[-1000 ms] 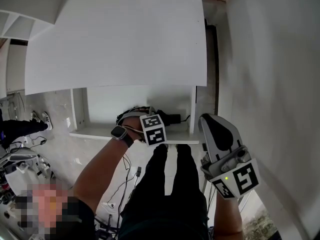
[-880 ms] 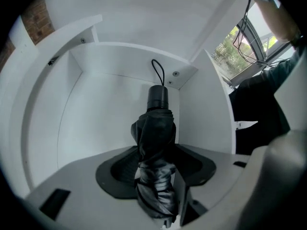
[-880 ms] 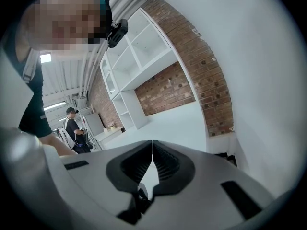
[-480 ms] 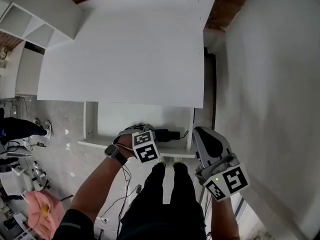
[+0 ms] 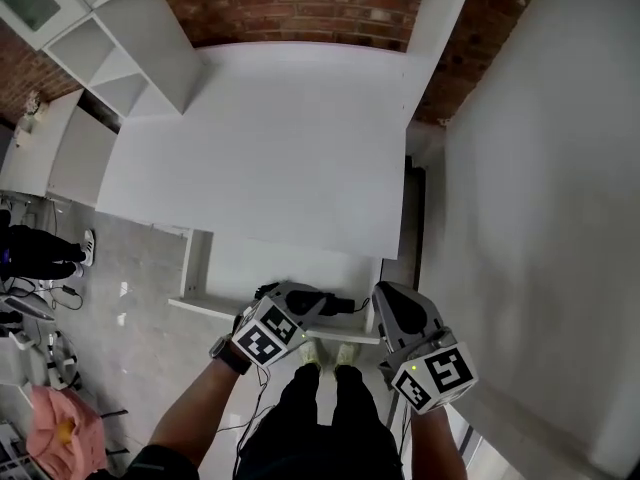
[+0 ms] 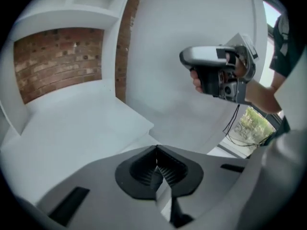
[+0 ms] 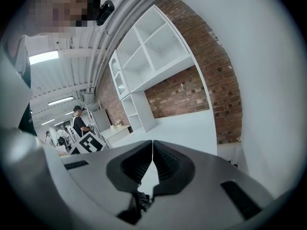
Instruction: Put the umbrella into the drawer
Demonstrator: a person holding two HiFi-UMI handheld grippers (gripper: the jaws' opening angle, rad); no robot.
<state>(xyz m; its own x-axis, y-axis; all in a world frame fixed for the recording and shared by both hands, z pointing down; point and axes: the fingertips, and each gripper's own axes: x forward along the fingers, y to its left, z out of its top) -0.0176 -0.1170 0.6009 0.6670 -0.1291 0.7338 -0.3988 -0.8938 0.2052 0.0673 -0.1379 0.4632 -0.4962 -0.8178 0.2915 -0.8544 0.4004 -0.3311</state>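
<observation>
In the open drawer point(image 5: 250, 268) under the near edge of the white table point(image 5: 260, 138), the dark umbrella point(image 5: 335, 303) already lies, towards the right end. Its long axis appears to run across the drawer, left to right in the head view, though your left claw point(image 6: 156, 150) covers part of it. That claw hangs just above the drawer, pointing down over the umbrella's left end. Its jaws have just been closing and now meet with nothing between them. Your right claw point(image 7: 152, 146) is also closed and empty. It is held a little to the right of the drawer, beside the white wall, pointing nearly level.

So the umbrella sits below and just ahead of your left claw, and that hand is the nearer one. Judging from this, the placing looks done. If you now push the drawer shut, its front edge lies right below both claws, and either could reach it.
</observation>
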